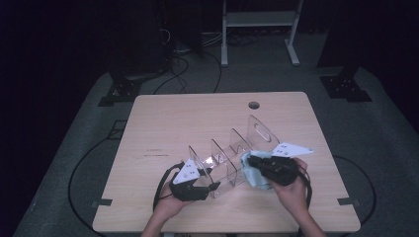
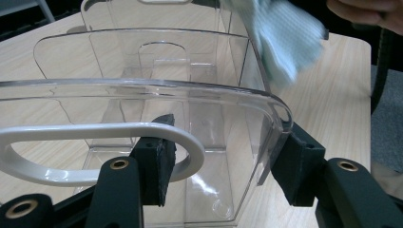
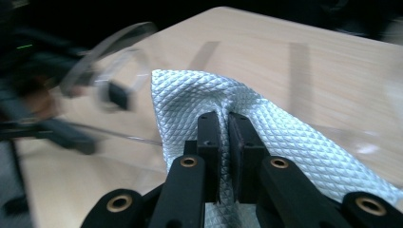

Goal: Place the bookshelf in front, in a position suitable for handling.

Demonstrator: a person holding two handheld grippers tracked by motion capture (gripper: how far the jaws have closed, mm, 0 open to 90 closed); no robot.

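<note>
A clear plastic organizer [image 1: 232, 153] with several dividers lies across the wooden table [image 1: 173, 123]. My left gripper [image 1: 210, 186] is shut on its near end panel [image 2: 142, 95]: one pad sits in the handle cutout, the other on the panel's outer edge, with the gripper [image 2: 225, 166] spanning the strip between. My right gripper [image 1: 249, 160] is shut on a light blue quilted cloth [image 1: 254, 177], which bunches between its pads [image 3: 224, 137] and hangs against the organizer's right side. The cloth [image 2: 285, 42] is blurred beside a divider. In the right gripper view the organizer [image 3: 114, 42] is a blurred curve behind the cloth [image 3: 190, 95].
A round cable hole [image 1: 254, 105] sits near the table's far edge. Black stand bases [image 1: 346, 86] and cables [image 1: 188, 69] lie on the grey floor behind the table, beside a white frame [image 1: 259, 29]. Bare tabletop stretches to the left and far side of the organizer.
</note>
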